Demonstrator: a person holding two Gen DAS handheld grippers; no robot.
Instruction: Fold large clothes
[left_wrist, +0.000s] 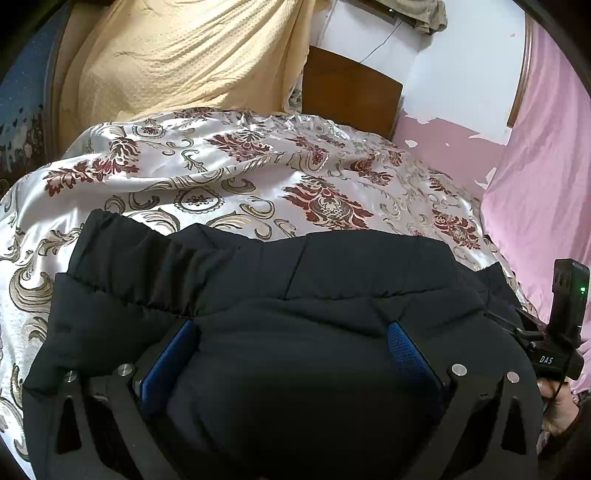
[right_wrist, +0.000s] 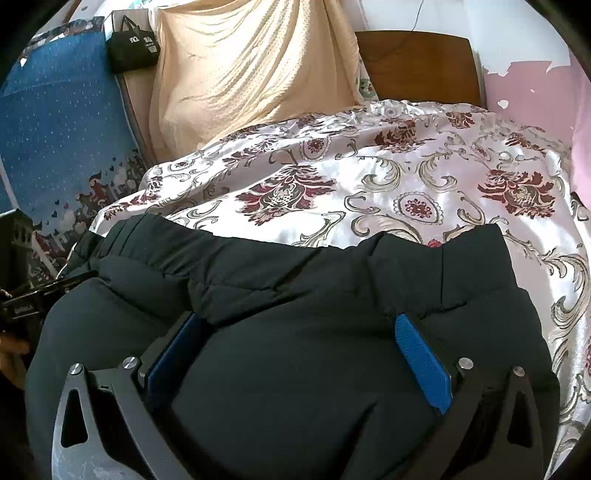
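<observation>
Across bedspread (left_wrist: 221, 177), jacket (left_wrist: 295, 280) lengthwise sideways

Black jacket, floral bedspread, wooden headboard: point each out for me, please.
black jacket (left_wrist: 332, 280): left wrist view, padded upper panel.
floral bedspread (right_wrist: 417, 173): right wrist view, bare patterned satin beyond the jacket.
wooden headboard (right_wrist: 417, 62): right wrist view, brown front panel.

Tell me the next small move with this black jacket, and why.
Probably close both grippers: the left gripper and right gripper each stand open astride a puffy bulge of the black jacket on the floral bedspread, so neither grips it yet.
</observation>
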